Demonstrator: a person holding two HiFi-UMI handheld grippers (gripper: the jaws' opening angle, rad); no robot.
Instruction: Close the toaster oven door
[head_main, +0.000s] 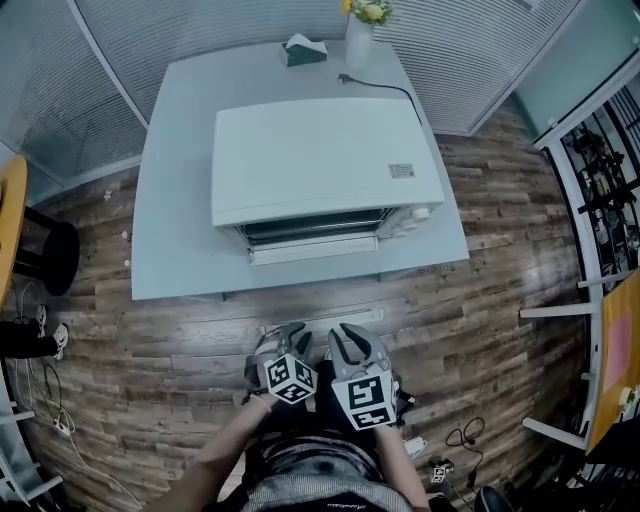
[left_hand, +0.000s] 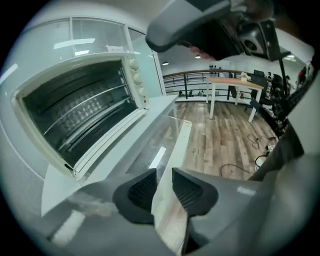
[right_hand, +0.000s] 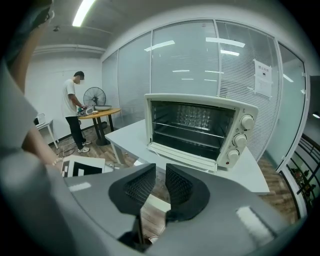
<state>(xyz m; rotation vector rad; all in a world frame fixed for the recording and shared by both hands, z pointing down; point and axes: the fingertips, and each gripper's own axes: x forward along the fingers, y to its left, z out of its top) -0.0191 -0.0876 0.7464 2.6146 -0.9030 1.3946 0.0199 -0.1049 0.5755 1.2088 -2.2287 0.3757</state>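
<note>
At the far left of the head view a dark stool stood on the wood floor, beside the pale table. The toaster oven sat near the middle of that table, its mouth facing the person. A tissue box, a vase and a black cord lay behind it.

The oven door was open, swung down and out from the mouth. In the left gripper view its glass ran from the lower lip toward the camera, and the wire rack inside was bare. The door's white handle bar formed the outer edge.

The left gripper was held low, close to the person's body and short of the table's front edge. Its jaws stood apart. In its own view the handle bar passed down through the gap between the 2 black pads. I saw no pad pressing on it, so it gripped nothing.

Just to the right, nearly touching it, was the right gripper. Its jaws were also parted, by a narrow gap, and closed on nothing. Its view looked across at the open oven with 3 knobs down the right side. A piece of a white bar showed low in the gap. A person stood at a round table far to the left of that view.
</note>
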